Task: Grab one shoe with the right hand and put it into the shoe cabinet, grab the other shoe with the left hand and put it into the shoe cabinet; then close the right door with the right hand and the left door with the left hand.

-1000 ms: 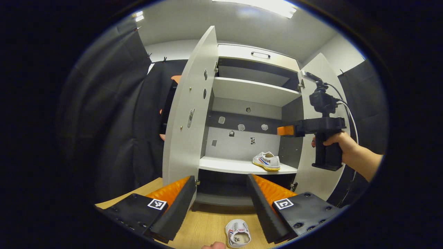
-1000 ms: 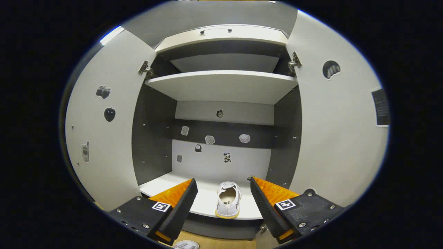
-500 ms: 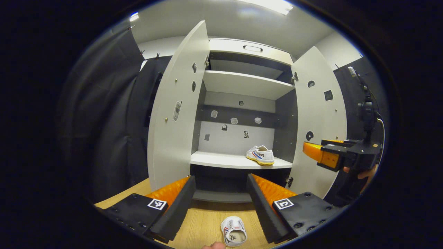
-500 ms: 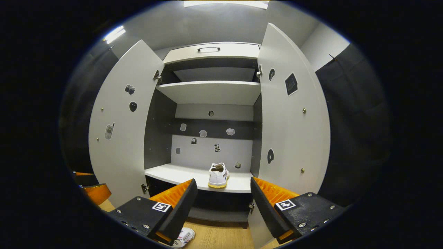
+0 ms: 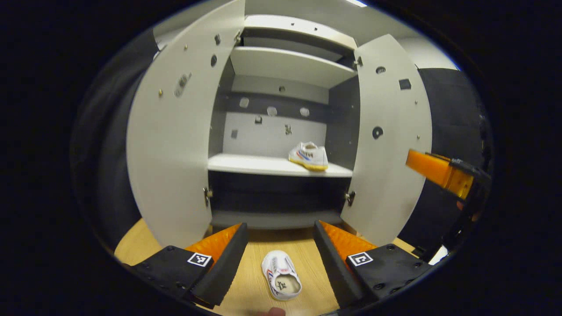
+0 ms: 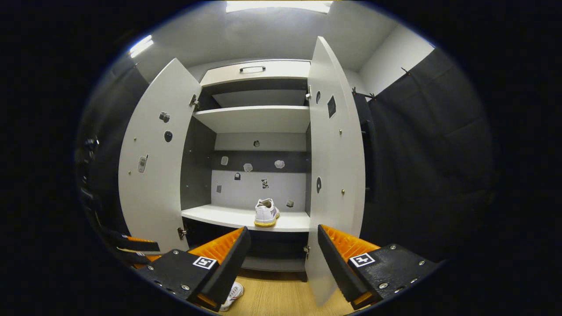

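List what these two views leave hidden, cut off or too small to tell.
- Shoe on the floor, right gripper view: mostly hidden behind the right claw's own finger.
- Right claw, left gripper view: cut off by the image edge, open or shut unreadable there.
- Stickers on the cabinet's back wall: too small to identify.
- Shoe on the shelf: its logo is too small.

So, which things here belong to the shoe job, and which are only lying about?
Job:
- shoe on the floor
- shoe on the shelf
- left door
- right door
- left gripper
- right gripper

Lying about:
- stickers on the back panel
- top drawer
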A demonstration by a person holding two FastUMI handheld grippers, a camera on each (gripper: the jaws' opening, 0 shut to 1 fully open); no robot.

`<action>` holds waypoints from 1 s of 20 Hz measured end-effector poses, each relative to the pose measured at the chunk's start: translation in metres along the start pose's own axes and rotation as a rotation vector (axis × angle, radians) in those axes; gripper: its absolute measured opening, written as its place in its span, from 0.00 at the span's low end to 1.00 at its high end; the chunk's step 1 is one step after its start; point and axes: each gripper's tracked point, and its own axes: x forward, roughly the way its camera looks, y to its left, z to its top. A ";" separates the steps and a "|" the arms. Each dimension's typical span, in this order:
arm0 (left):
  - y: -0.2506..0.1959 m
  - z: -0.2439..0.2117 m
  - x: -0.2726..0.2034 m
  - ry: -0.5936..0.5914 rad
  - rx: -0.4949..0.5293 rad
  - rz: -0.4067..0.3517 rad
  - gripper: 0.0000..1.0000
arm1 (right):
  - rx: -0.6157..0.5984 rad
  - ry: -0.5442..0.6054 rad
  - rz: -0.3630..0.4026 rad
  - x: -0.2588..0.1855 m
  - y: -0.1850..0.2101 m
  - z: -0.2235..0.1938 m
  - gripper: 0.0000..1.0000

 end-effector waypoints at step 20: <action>0.068 -0.215 0.144 0.366 0.064 0.132 0.98 | 0.032 0.071 -0.104 -0.019 -0.070 -0.016 0.94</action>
